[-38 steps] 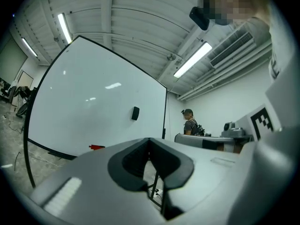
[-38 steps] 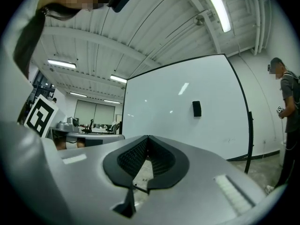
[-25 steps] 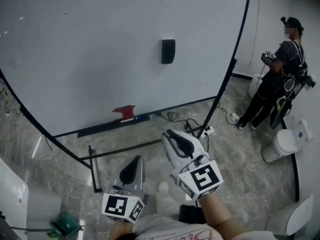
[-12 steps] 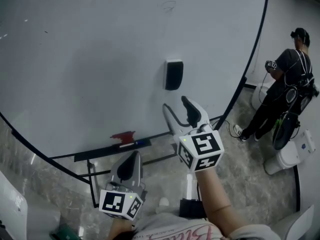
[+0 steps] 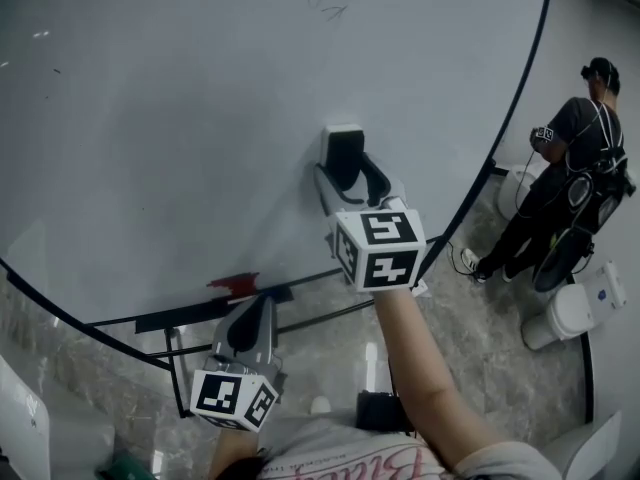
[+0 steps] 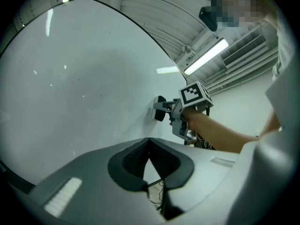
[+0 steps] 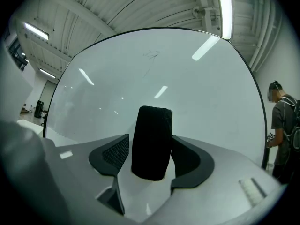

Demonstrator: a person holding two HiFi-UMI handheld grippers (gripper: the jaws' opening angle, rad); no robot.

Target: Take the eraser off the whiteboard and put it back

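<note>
The eraser [image 5: 346,156] sat upright on the whiteboard [image 5: 160,108], stuck flat to it, right of the middle. The right gripper [image 5: 349,175] pointed level at the board, its jaws just swung wide apart with the eraser standing between them, a gap showing on one side. Lower down, the left gripper [image 5: 254,308] hung short of the board, jaws together on nothing. A person [image 5: 570,168] stood off right
</note>
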